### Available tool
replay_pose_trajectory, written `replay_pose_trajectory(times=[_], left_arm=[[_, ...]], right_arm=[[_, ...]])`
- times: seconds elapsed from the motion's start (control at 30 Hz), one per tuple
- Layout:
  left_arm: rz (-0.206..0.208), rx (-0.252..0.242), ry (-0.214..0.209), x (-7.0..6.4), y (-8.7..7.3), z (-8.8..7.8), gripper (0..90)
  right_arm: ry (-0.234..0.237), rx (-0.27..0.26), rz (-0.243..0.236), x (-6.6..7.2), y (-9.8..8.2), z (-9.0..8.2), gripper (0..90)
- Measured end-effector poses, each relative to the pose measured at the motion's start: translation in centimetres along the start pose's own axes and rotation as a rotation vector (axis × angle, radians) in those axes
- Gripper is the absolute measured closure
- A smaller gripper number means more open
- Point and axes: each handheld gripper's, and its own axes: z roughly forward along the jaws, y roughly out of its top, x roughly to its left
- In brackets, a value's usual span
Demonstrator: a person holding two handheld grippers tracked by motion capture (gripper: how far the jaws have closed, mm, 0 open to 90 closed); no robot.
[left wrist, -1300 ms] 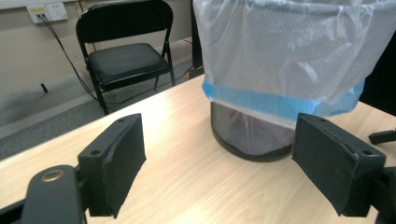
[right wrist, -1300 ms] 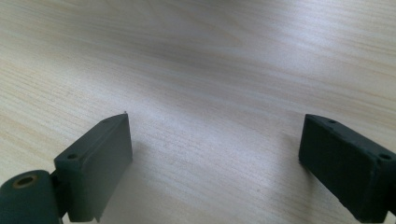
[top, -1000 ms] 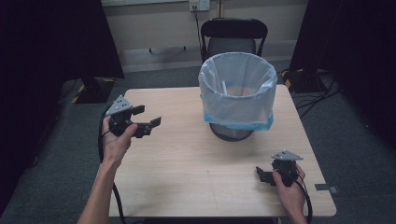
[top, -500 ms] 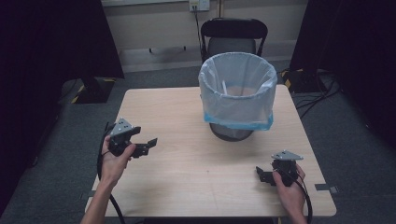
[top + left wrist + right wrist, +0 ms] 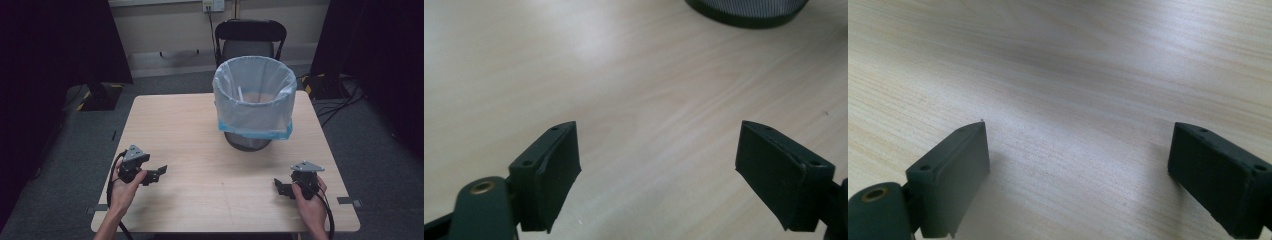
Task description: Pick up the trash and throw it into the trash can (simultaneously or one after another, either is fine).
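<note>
High view: both hand-held grippers [image 5: 159, 173] [image 5: 280, 188] wide open, empty

A pale wooden desk [image 5: 200, 130] carries a mesh wastebasket [image 5: 254, 102] near its far edge, right of the middle, lined with a clear bag (blue band at the fold). Behind the far edge stands a black chair [image 5: 250, 39] on grey floor [image 5: 165, 82], with cables [image 5: 345, 100] beyond the right edge.

table [image 5: 200, 130]: I see pale wood grain beneath both claws
bin [image 5: 247, 141]: dark mesh, ahead of my claws
liner [image 5: 255, 107]: translucent white, blue hem
</note>
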Motion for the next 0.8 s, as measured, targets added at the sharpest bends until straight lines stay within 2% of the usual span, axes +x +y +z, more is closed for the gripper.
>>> replay_pose_trajectory(times=[0.13, 0.2, 0.3, 0.33, 0.4, 0.43, 0.63, 0.8], left_arm=[[-0.013, 0.045, 0.005, -0.1, -1.7, 0.7, 17.8], [0.012, 0.079, 0.013, -0.4, -2.4, 1.1, 17.8], [0.009, 0.101, -0.005, -0.7, -3.2, 1.7, 17.8], [0.024, 0.114, -0.001, -0.7, -3.3, 1.8, 17.8], [0.036, 0.123, 0.002, -0.8, -3.7, 1.9, 17.8], [0.027, 0.129, 0.005, -0.9, -3.9, 2.0, 17.8], [0.038, 0.154, 0.013, -0.9, -4.8, 2.4, 17.4], [0.039, 0.132, 0.026, -1.0, -5.0, 2.6, 15.2]], right_arm=[[0.0, 0.0, 0.0, 0.0, 0.0, 0.0, 8.8], [0.0, 0.001, 0.0, 0.0, 0.0, 0.0, 8.8], [0.0, 0.0, 0.0, 0.0, 0.0, 0.0, 8.8], [0.0, 0.001, 0.0, 0.0, 0.0, 0.0, 8.8], [0.0, 0.001, 0.0, 0.0, 0.0, 0.0, 8.8], [0.0, 0.0, 0.0, 0.0, 0.0, 0.0, 8.8], [0.0, 0.0, 0.0, 0.0, 0.0, 0.0, 8.8], [0.0, 0.001, 0.0, 0.0, 0.0, 0.0, 8.8]])
